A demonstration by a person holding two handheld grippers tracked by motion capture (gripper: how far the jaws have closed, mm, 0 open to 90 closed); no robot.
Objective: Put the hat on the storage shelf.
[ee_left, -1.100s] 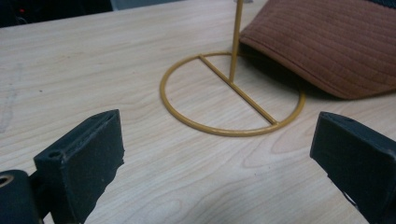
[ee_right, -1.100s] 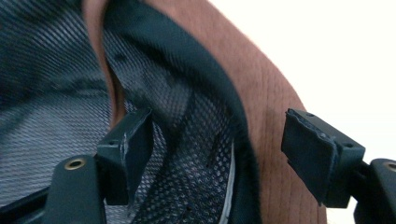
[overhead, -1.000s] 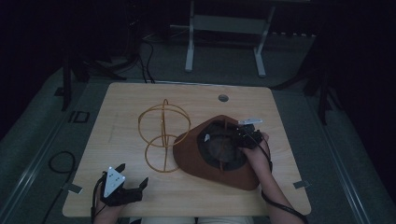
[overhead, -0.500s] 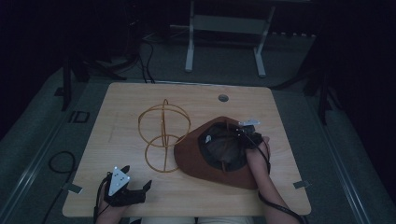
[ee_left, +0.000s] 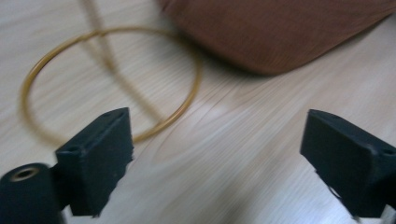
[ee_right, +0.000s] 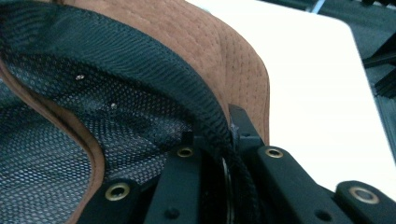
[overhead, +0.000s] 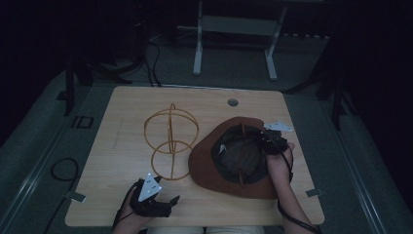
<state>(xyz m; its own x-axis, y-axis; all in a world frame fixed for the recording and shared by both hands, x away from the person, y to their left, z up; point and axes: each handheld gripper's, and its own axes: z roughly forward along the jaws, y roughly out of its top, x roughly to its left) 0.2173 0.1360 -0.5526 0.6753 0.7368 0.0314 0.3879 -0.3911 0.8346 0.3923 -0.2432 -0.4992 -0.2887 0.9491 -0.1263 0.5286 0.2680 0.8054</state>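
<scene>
Light wooden bench [overhead: 126, 146] with rounded corners carries two items. The landmark is the brown suede wide-brimmed hat [overhead: 229, 168], lying crown-down with its opening upward on the right half of the bench; a black mesh lining [ee_right: 70, 116] shows inside it.

To the left of the hat, just beside its brim, stands a gold wire hat stand [overhead: 170, 141] made of crossed hoops on a flat ring base. Whether the ring touches the brim cannot be told from the high view. In the left gripper view the ring [ee_left: 112, 84] lies flat on the wood, with the hat brim [ee_left: 280, 32] beyond it.

Right tongs [overhead: 267, 142] sit at the hat's right inner edge, held by the person's right hand [overhead: 278, 163]. In the right gripper view the right tongs [ee_right: 219, 149] are closed onto the black mesh sweatband, with the brown brim rising behind them.

Left tongs [overhead: 165, 204] are near the bench's front edge, in front of and to the left of the hat, below the stand's ring. In the left gripper view the left tongs [ee_left: 215, 158] stand wide apart over bare wood, gripping nothing.

A small round grommet [overhead: 233, 102] sits in the bench behind the hat.
</scene>
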